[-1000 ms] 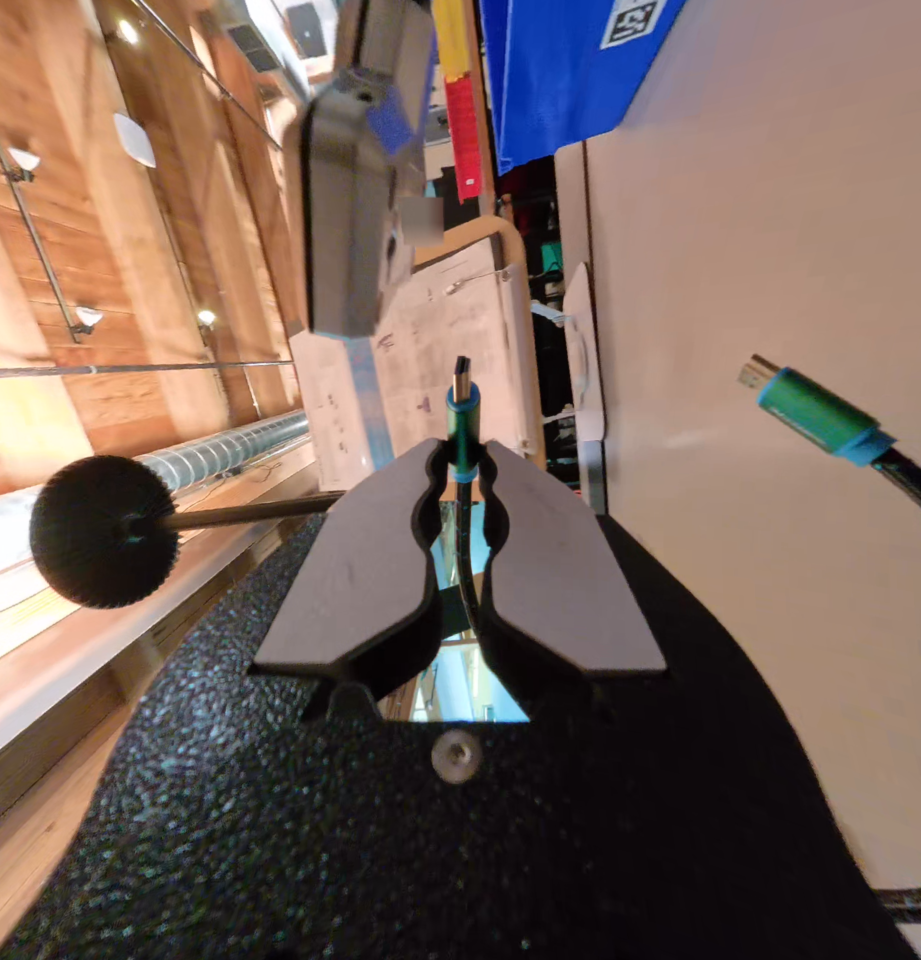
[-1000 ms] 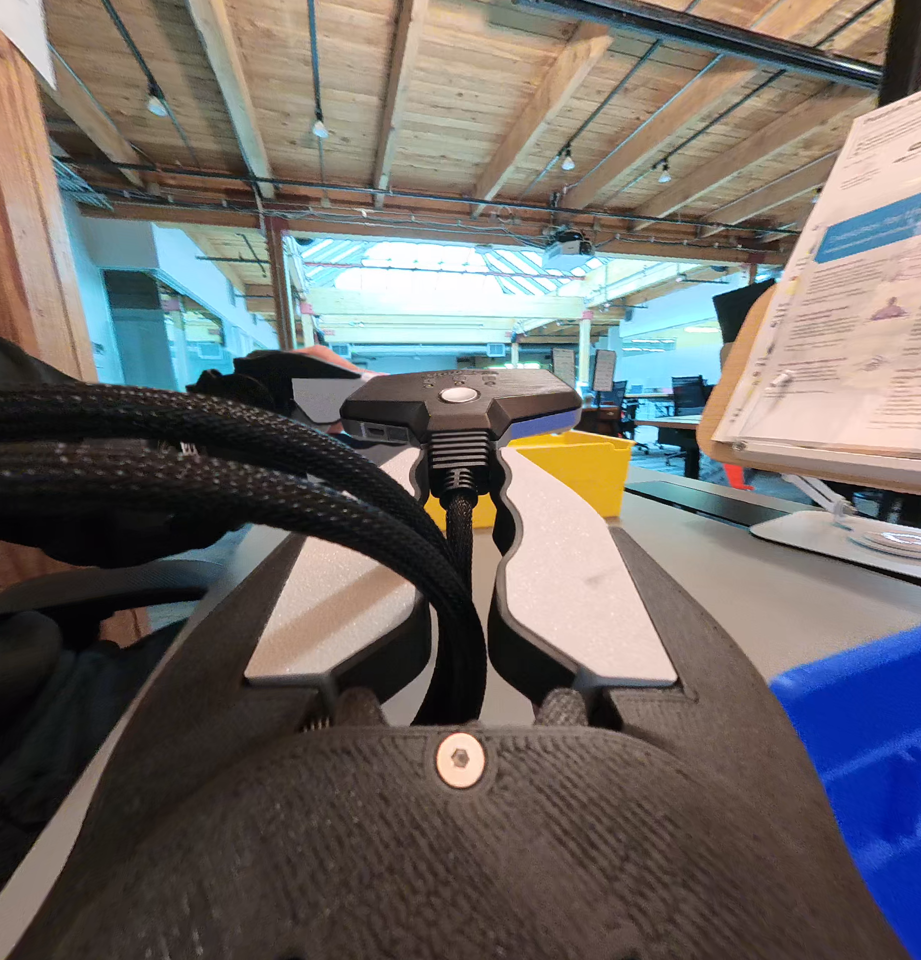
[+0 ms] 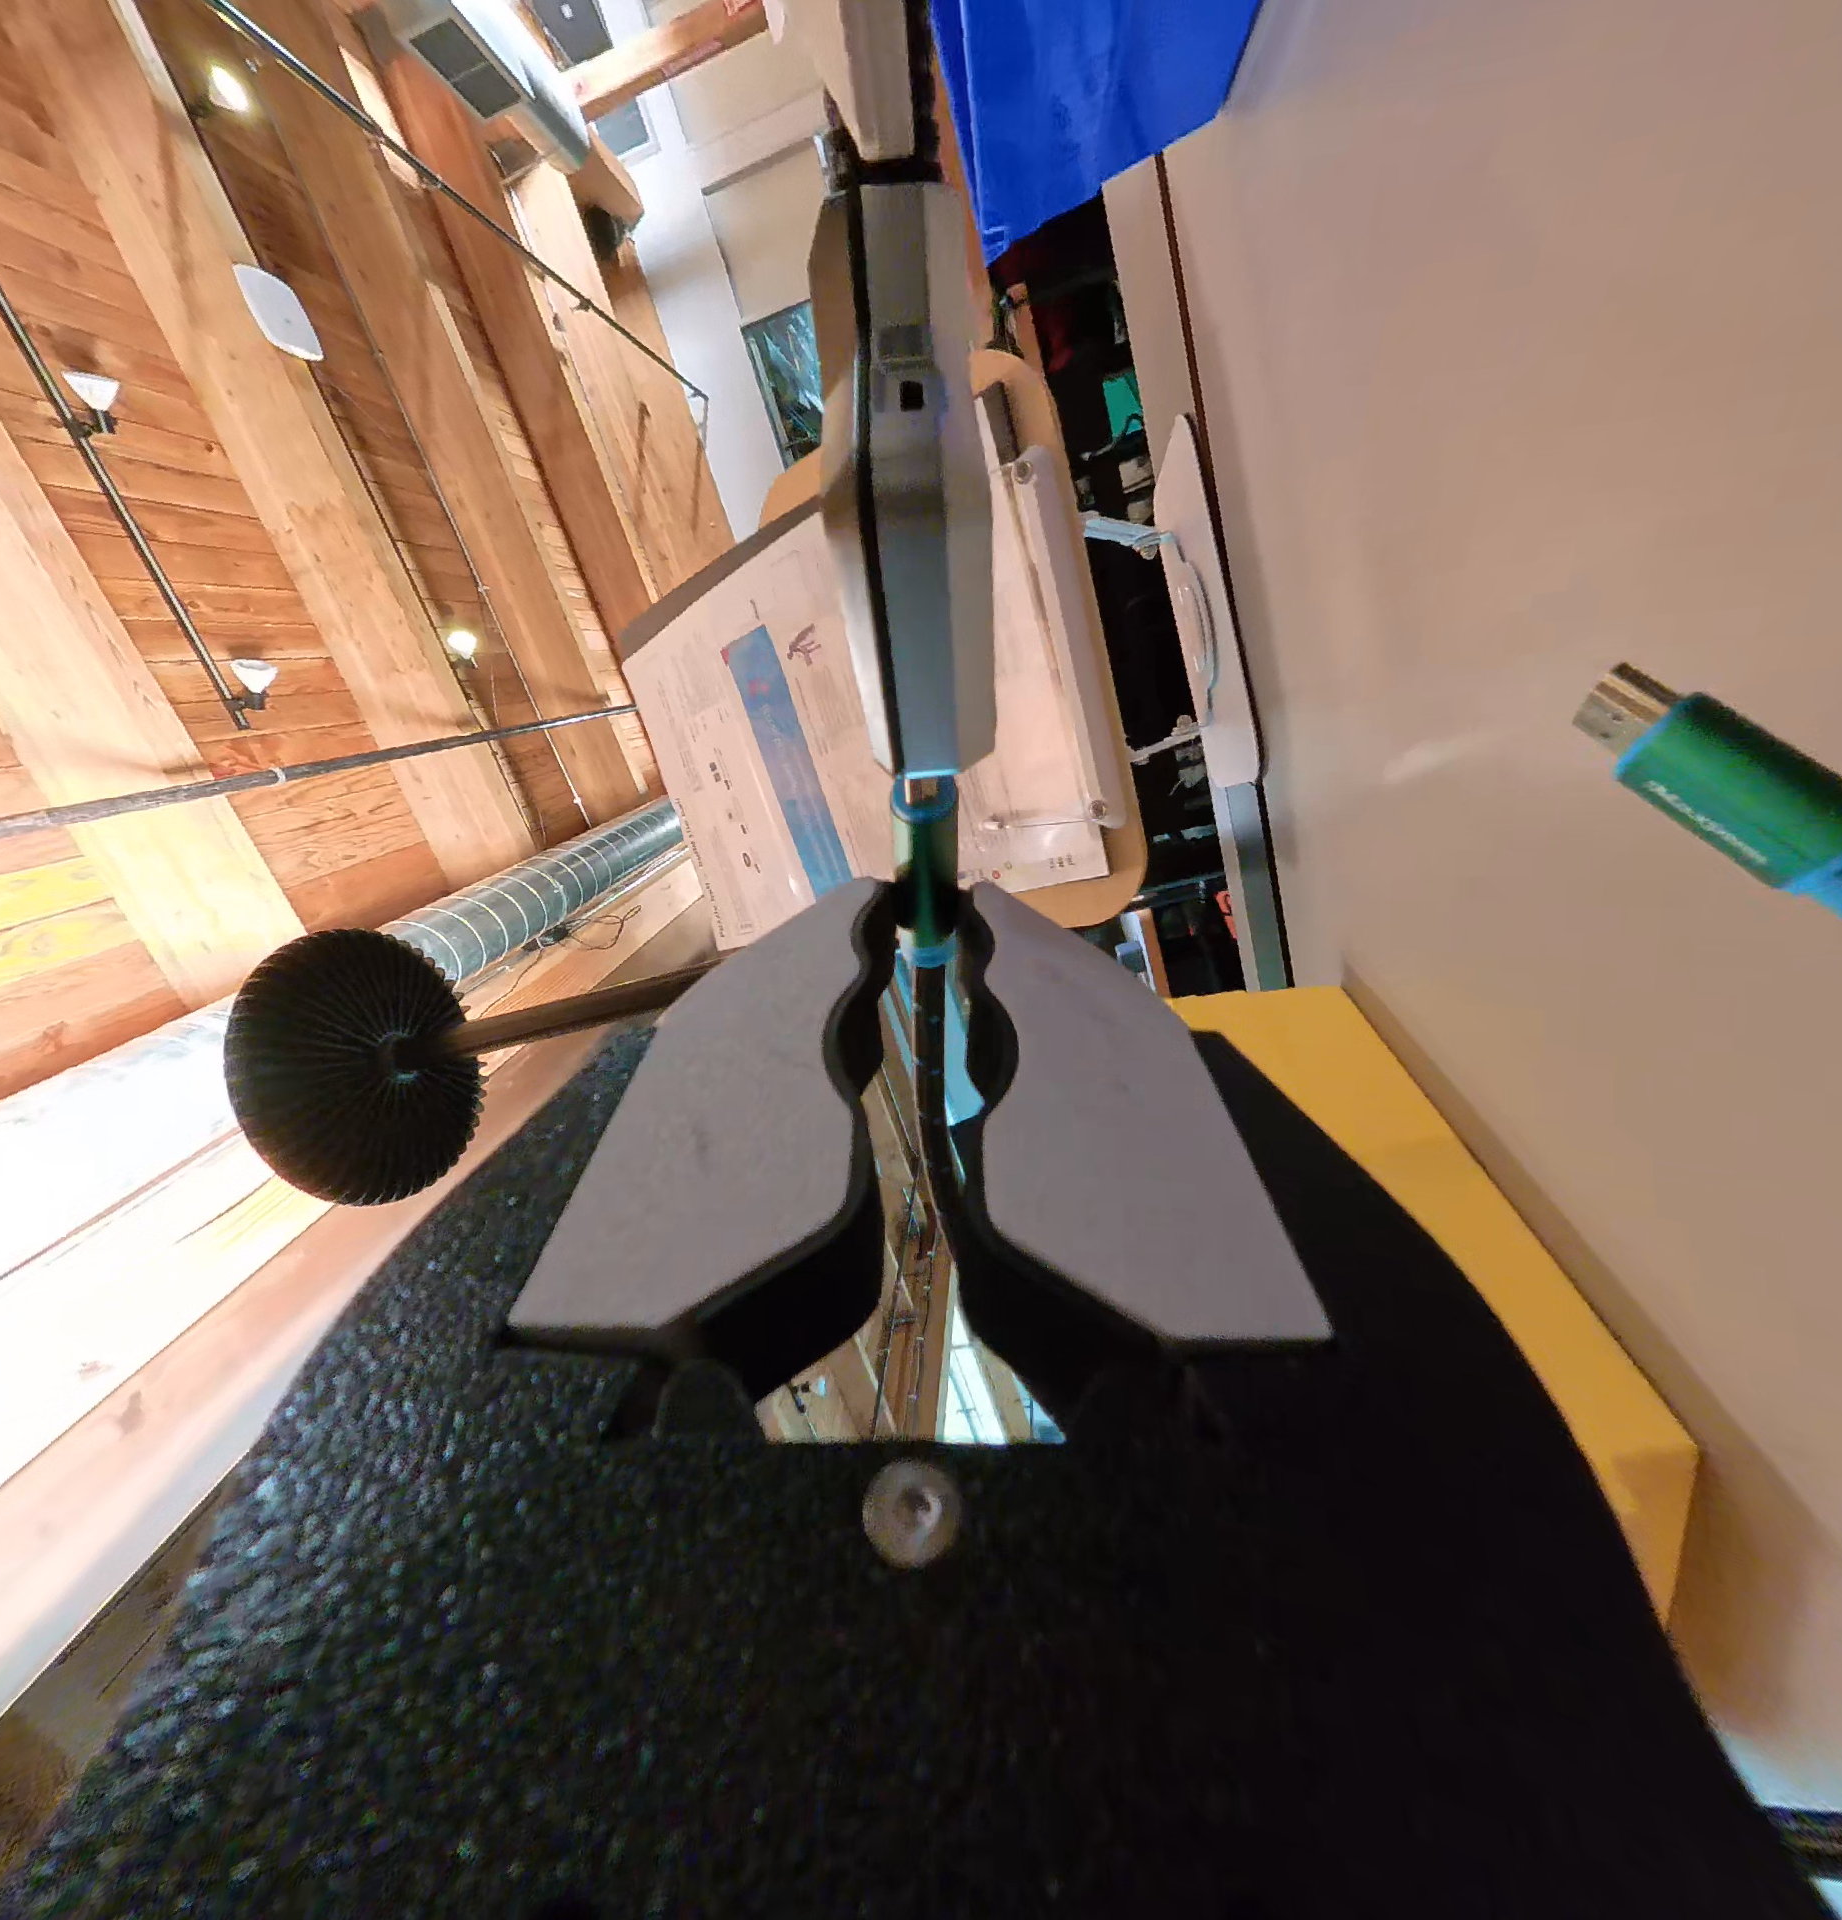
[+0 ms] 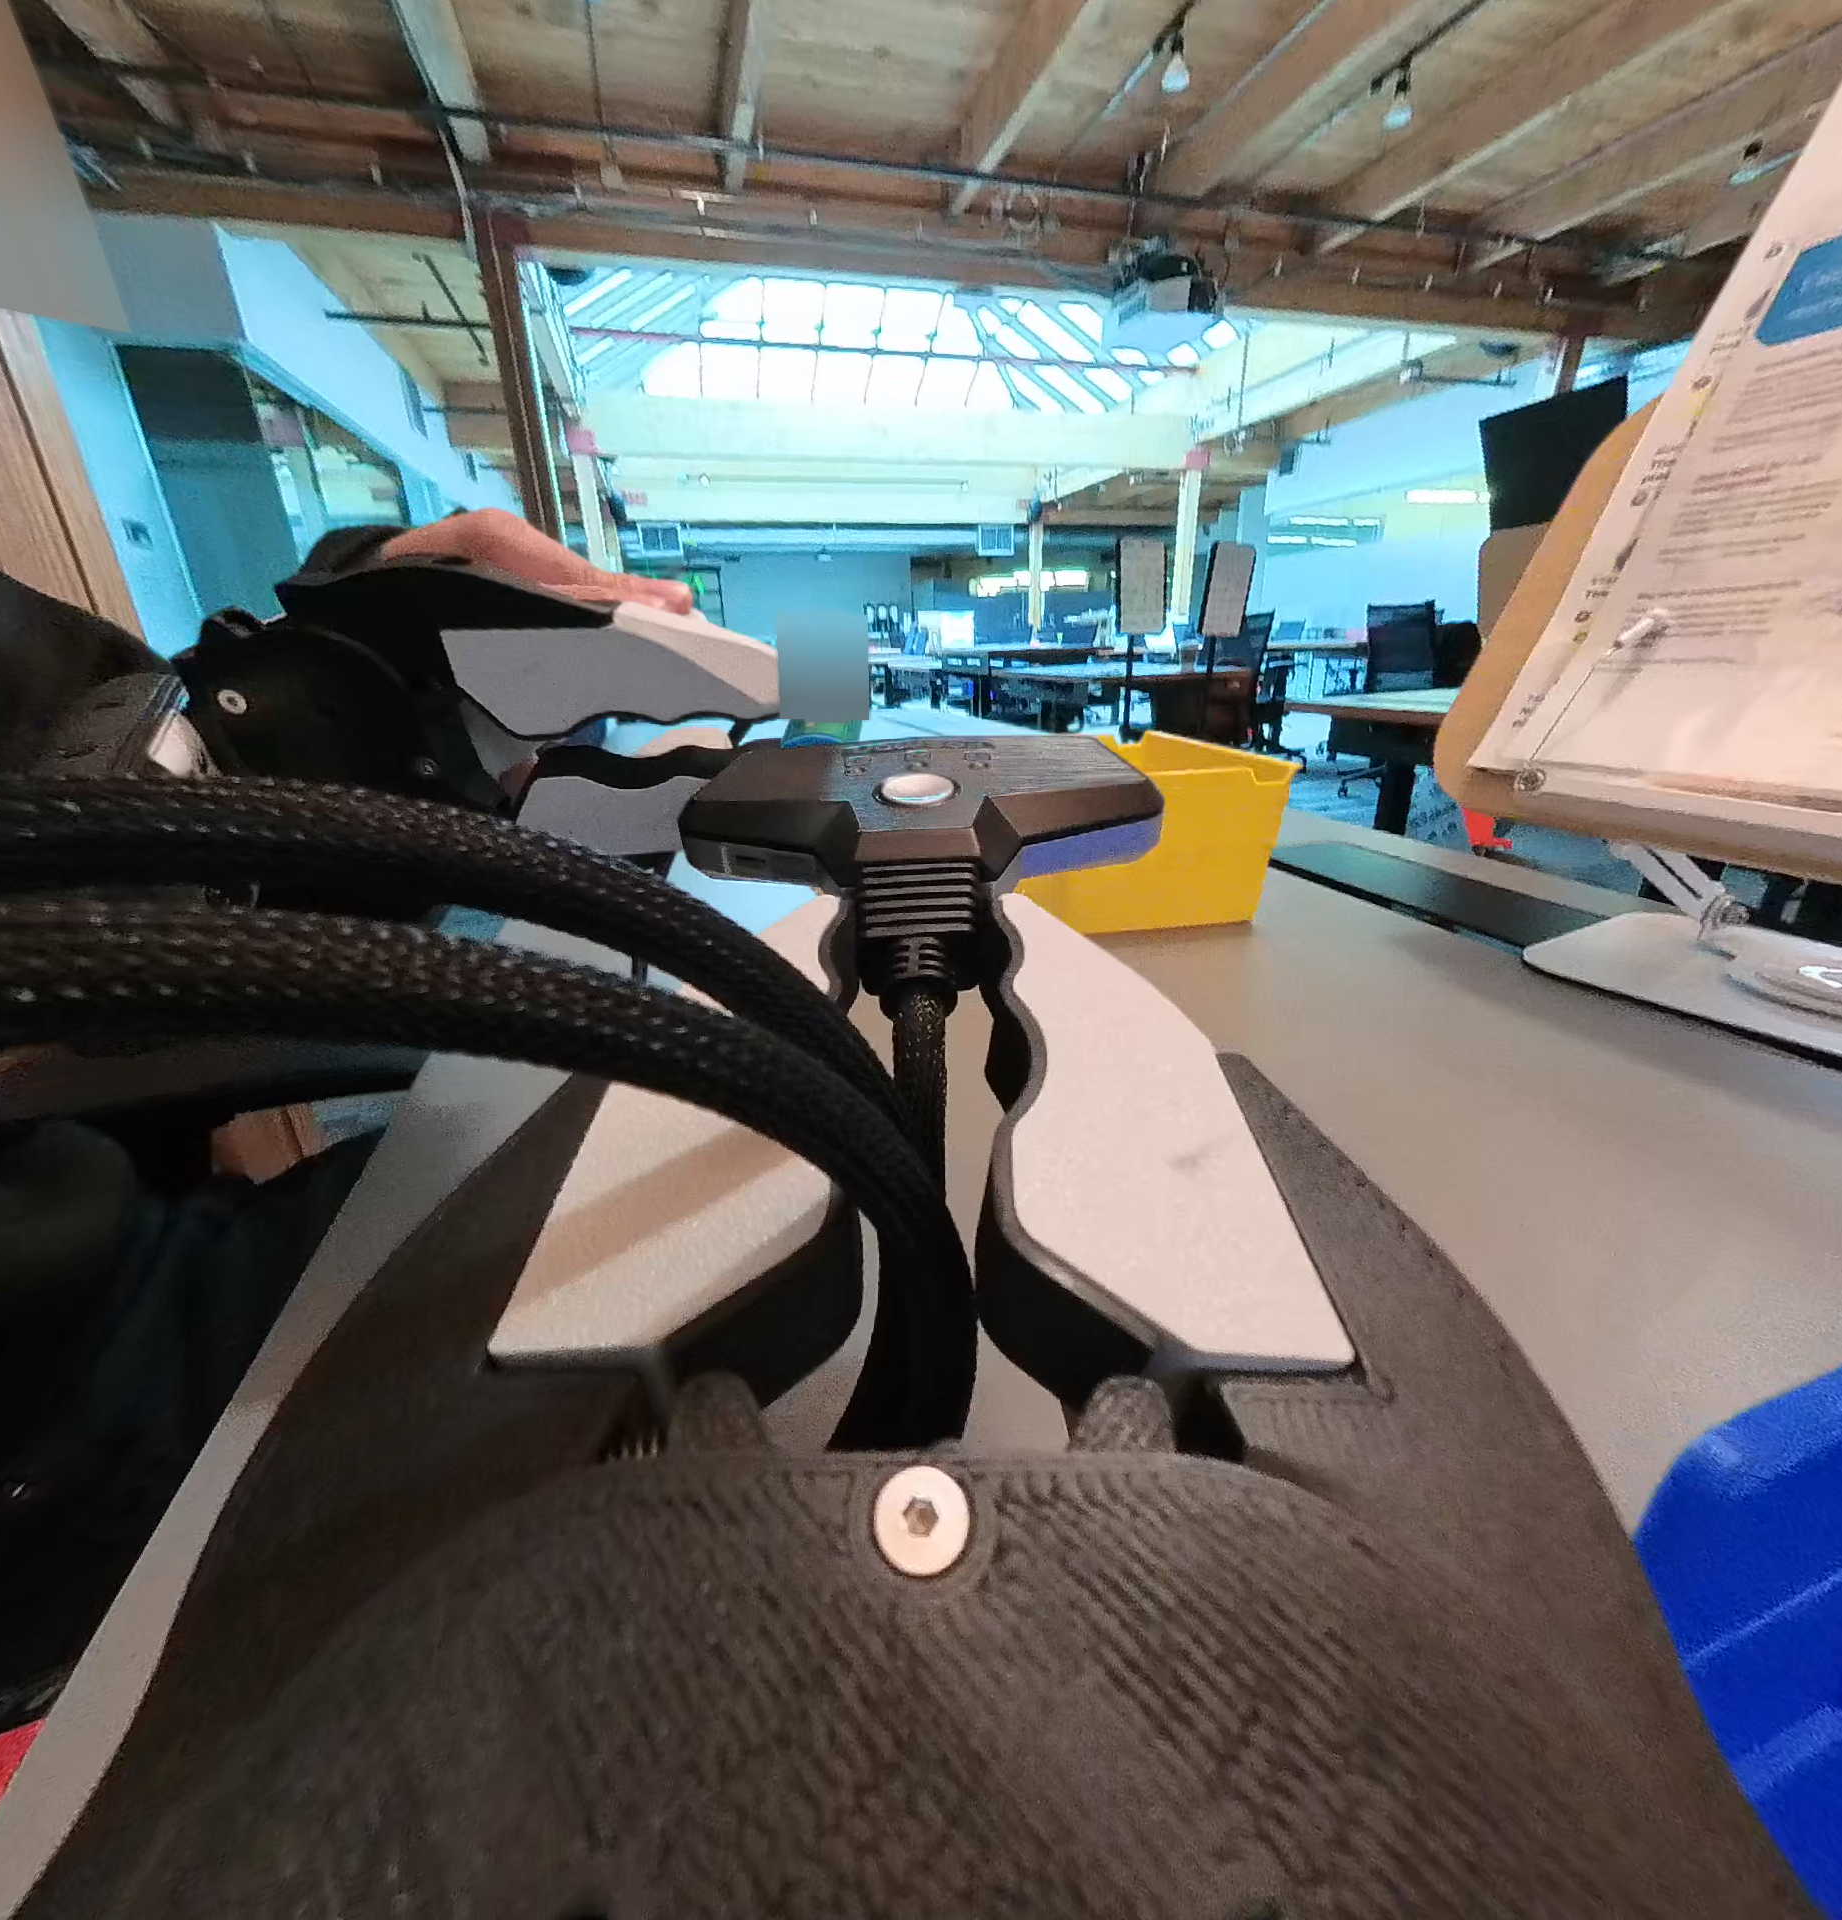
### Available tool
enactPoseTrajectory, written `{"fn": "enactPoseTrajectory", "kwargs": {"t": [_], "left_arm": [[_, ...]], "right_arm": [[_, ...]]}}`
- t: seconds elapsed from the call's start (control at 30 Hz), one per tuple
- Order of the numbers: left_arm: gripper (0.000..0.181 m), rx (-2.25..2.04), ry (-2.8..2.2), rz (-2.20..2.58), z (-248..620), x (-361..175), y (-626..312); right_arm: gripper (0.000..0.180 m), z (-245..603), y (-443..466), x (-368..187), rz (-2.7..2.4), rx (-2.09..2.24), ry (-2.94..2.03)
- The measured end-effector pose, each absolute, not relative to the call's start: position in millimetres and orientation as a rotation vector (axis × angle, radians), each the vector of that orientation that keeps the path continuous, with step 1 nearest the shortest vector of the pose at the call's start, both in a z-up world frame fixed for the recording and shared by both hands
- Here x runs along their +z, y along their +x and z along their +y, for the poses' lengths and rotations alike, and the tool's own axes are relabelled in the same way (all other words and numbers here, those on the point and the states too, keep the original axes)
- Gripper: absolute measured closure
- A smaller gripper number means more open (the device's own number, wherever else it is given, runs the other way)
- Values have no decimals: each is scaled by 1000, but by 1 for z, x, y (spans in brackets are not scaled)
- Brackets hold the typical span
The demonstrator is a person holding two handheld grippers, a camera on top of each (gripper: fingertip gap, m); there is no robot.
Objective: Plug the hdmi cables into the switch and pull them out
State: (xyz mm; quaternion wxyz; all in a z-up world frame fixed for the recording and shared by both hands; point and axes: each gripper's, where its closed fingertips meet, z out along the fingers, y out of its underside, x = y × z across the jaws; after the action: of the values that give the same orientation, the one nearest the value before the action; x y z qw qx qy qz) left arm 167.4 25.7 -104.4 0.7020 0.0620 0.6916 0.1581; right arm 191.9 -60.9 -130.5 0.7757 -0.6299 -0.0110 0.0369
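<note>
Bins come first: a yellow bin stands on the grey table just behind the switch, and a blue bin sits at the near right edge; the contents of neither can be seen. The switch is a flat black box with a round silver button on top and a ribbed collar leading into a braided black cable; the right gripper has its fingers closed on that collar, holding the switch above the table. The left gripper pinches a green HDMI plug with blue end bands, its tip at the switch's port. A second green plug lies loose on the table, well apart.
</note>
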Motion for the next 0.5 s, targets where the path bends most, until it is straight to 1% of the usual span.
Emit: {"fn": "enactPoseTrajectory", "kwargs": {"t": [0.37, 0.5], "left_arm": [[170, 370, 110, 1541, 33, -106, 167], [170, 282, 69, 1582, 31, -107, 165]], "right_arm": [[158, -52, 191, -132, 34, 138, -1391], [158, -53, 188, -129, 9, 133, -1371]]}}
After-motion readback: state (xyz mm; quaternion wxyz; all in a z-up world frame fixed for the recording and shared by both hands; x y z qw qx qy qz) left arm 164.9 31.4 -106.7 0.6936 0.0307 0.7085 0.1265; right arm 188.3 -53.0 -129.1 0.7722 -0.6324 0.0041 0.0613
